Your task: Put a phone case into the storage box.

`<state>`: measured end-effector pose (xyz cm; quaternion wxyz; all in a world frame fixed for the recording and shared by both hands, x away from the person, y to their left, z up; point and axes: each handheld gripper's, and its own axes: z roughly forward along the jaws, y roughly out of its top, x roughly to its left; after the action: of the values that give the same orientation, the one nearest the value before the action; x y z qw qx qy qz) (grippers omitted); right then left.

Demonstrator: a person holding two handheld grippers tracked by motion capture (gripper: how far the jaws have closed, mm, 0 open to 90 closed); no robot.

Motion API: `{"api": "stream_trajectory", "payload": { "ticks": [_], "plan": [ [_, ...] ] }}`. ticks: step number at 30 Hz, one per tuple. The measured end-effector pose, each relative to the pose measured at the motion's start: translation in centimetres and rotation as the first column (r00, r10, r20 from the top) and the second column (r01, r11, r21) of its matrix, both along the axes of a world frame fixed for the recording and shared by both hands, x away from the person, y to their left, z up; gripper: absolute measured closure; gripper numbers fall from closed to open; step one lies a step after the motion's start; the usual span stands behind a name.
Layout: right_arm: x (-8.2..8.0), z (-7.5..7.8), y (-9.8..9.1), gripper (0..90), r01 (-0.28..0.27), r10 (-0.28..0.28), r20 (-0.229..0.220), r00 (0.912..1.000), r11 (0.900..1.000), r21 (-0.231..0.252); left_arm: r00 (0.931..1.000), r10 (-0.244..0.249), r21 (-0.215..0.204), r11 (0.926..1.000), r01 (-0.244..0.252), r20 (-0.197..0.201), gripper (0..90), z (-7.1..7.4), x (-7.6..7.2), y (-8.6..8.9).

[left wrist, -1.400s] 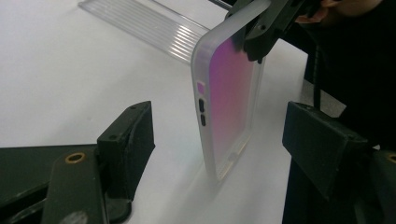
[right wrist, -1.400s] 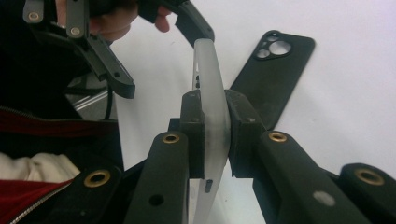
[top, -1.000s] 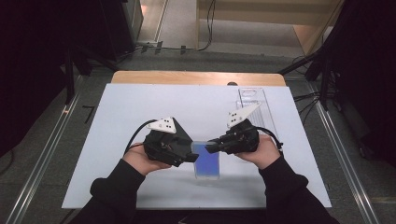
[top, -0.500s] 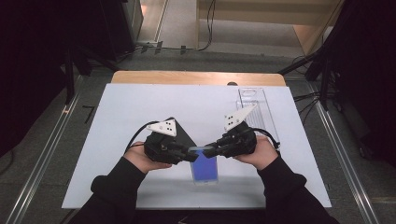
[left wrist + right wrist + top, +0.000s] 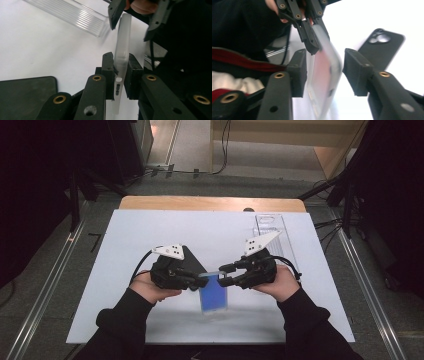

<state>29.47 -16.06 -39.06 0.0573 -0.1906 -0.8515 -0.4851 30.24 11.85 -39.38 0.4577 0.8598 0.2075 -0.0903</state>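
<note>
A flat blue phone in a frosted clear case [image 5: 214,294] hangs over the white table between my two grippers. My left gripper [image 5: 201,280] has just been closing, and its pads now press on the case's frosted edge [image 5: 121,53]. My right gripper [image 5: 224,274] faces it from the right. Its jaws have just been opening and stand apart on either side of the phone [image 5: 324,72], with the right pad clear of it. A black phone case [image 5: 382,47] lies flat on the table behind the left gripper [image 5: 121,63].
A clear ribbed plastic tray [image 5: 272,227] lies at the table's back right, also in the left gripper view [image 5: 75,15]. The white table top [image 5: 150,230] ends in a wooden strip at the far edge. Dark stands and cables ring the table.
The left jaws have closed onto the phone's edge. The right jaws have spread open off the phone. Both hands stay about where they were.
</note>
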Motion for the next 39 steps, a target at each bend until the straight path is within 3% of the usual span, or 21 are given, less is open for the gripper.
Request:
{"api": "stream_trajectory", "payload": {
  "ticks": [2,3,5,6,7,9,11,14,15,17,24,25,26,27,30,33,37,39],
  "plan": [
    [0.1,0.0,-0.1,42.6,0.029,-0.029,0.01,0.9995,0.9995,0.014,0.9996,0.029,-0.004,0.9996,-0.029,-0.005,80.8,0.1,0.1,0.2],
    [0.1,-0.1,-0.2,37.2,0.072,-0.073,0.035,0.9967,0.997,0.029,0.9989,0.046,-0.004,0.9989,-0.046,-0.008,80.8,0.2,0.1,0.3],
    [0.2,-0.2,-0.3,32.4,0.11,-0.112,0.043,0.9928,0.9933,0.033,0.9948,0.099,0.015,0.995,-0.099,-0.024,80.7,0.3,0.4,0.6],
    [0.2,-0.2,-0.3,32.4,0.11,-0.112,0.043,0.9928,0.9933,0.033,0.9948,0.099,0.015,0.995,-0.099,-0.024,80.8,0.3,0.4,0.6],
    [0.3,-0.3,-0.4,26.3,0.143,-0.145,0.041,0.9887,0.9886,0.05,0.9894,0.137,0.019,0.9905,-0.136,-0.047,80.7,0.4,0.5,0.8],
    [0.5,-0.4,-0.4,23.9,0.18,-0.181,0.02,0.9832,0.9824,0.05,0.986,0.156,0.023,0.9876,-0.155,-0.058,80.8,0.5,0.6,0.8],
    [0.6,-0.5,-0.4,20.2,0.187,-0.188,0.011,0.9821,0.9809,0.052,0.9792,0.192,0.032,0.9811,-0.191,-0.065,80.7,0.7,0.6,0.9],
    [0.5,-0.9,-0.3,9.1,0.222,-0.223,0.015,0.9747,0.9732,0.06,0.9691,0.242,0.043,0.9697,-0.24,-0.047,80.7,1.0,0.5,0.9],
    [0.5,-1.0,-0.2,1.2,0.25,-0.252,0.024,0.9675,0.9664,0.06,0.9642,0.262,0.045,0.9646,-0.26,-0.042,80.7,1.1,0.5,0.9],
    [0.5,-1.2,0.1,0.0,0.283,-0.284,0.011,0.9588,0.9578,0.051,0.9548,0.294,0.046,0.9553,-0.292,-0.044,80.7,1.3,0.5,1.0],
    [-0.1,-1.8,1.5,0.0,0.358,-0.358,-0.026,0.9334,0.9337,0.006,0.9389,0.343,0.077,0.9374,-0.34,-0.031,80.7,1.6,0.2,0.5],
    [-0.2,-1.9,1.6,0.0,0.37,-0.37,-0.019,0.9289,0.929,0.008,0.9363,0.35,0.08,0.9346,-0.347,-0.03,80.6,1.6,0.1,0.5],
    [-0.6,-2.1,2.0,0.0,0.397,-0.397,0.0,0.9177,0.9177,0.002,0.9336,0.357,0.08,0.932,-0.354,-0.031,80.6,1.6,0.1,0.4],
    [-0.6,-2.1,2.0,0.0,0.397,-0.397,0.0,0.9177,0.9177,0.002,0.9297,0.367,0.08,0.928,-0.364,-0.029,80.6,1.7,0.1,0.4],
    [-0.9,-2.4,2.6,0.0,0.437,-0.437,0.025,0.8992,0.8995,-0.001,0.9196,0.391,0.083,0.9181,-0.388,-0.035,80.7,1.7,0.1,0.3],
    [-1.3,-2.6,3.2,0.0,0.462,-0.462,0.034,0.8862,0.8868,0.002,0.9137,0.405,0.088,0.9121,-0.4,-0.037,80.7,1.6,0.0,0.1],
    [-1.6,-3.1,4.1,0.0,0.48,-0.48,0.031,0.8768,0.8771,-0.006,0.9042,0.425,0.085,0.9031,-0.421,-0.041,80.6,1.7,0.0,0.0],
    [-1.8,-3.4,4.5,0.0,0.501,-0.501,0.034,0.8649,0.8652,-0.011,0.901,0.431,0.078,0.9007,-0.427,-0.044,80.6,1.7,-0.1,-0.2]
  ]
}}
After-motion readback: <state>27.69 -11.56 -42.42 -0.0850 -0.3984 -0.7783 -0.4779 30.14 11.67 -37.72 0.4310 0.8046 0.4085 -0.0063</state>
